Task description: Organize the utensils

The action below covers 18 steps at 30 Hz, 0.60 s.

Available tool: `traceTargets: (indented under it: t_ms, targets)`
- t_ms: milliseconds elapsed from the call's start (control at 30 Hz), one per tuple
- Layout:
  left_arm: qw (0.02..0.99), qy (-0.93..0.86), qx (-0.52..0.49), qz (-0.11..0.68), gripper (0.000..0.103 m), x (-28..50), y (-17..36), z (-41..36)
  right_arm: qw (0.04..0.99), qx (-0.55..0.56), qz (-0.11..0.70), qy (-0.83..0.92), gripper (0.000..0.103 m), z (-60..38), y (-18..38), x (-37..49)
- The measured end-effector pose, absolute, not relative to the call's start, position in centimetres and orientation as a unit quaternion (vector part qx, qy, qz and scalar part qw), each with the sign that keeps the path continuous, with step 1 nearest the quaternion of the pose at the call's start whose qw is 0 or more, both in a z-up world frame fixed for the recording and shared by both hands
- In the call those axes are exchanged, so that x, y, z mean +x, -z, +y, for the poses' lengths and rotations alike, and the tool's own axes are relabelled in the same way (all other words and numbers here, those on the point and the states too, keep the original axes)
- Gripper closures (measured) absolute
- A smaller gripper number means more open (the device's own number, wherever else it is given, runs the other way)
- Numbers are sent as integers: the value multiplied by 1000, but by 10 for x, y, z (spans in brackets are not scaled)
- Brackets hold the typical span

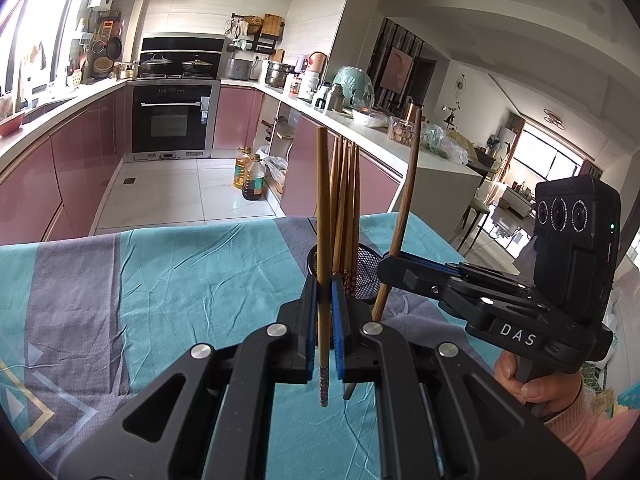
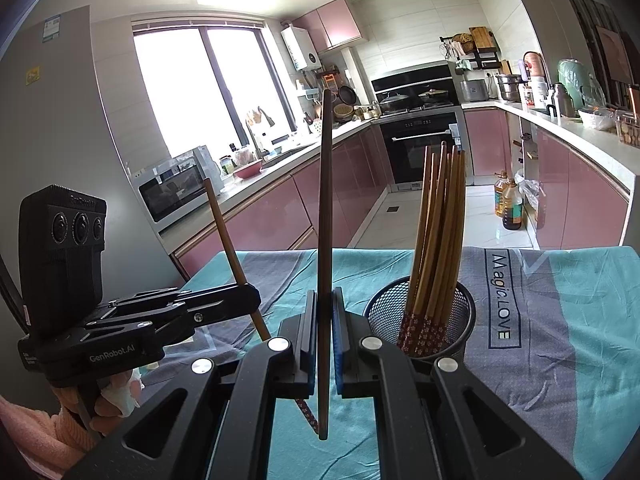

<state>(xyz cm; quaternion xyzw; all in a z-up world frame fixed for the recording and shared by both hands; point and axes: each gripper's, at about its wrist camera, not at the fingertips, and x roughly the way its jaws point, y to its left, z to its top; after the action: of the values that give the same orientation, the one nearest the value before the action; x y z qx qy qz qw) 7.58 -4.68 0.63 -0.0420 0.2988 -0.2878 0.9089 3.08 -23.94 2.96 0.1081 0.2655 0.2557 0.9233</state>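
Observation:
A black mesh holder [image 2: 420,320] stands on the table and holds several wooden chopsticks [image 2: 438,232] upright. It also shows in the left wrist view [image 1: 366,268], just past my left gripper. My left gripper [image 1: 324,292] is shut on one chopstick [image 1: 322,208], held upright. My right gripper [image 2: 324,308] is shut on another chopstick [image 2: 325,208], also upright. In the left wrist view the right gripper [image 1: 390,268] and its chopstick [image 1: 404,200] are to the right of the holder. In the right wrist view the left gripper [image 2: 248,296] and its chopstick [image 2: 228,236] are to the left.
The table carries a teal and grey striped cloth [image 1: 180,280], also in the right wrist view [image 2: 560,320]. Behind it are pink kitchen cabinets [image 1: 60,160], an oven [image 1: 170,120], oil bottles on the floor [image 1: 250,176] and a crowded counter [image 1: 360,116].

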Motion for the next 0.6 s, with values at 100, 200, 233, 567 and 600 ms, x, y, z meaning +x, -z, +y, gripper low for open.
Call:
traceTargets:
  t_ms: [100, 200, 233, 567, 600]
  targets:
    - [909, 288, -41, 298, 96, 76, -7, -49, 923, 108, 265, -256, 97, -239, -30, 30]
    - [909, 289, -41, 298, 96, 77, -7, -50, 924, 107, 265, -255, 97, -240, -30, 32]
    - [909, 289, -40, 298, 96, 76, -7, -50, 924, 108, 265, -255, 97, -240, -30, 31]
    - [909, 291, -37, 297, 96, 77, -8, -53, 924, 108, 265, -255, 97, -241, -29, 32]
    - [909, 291, -37, 297, 96, 78, -9, -54, 924, 108, 264, -255, 97, -241, -29, 32]
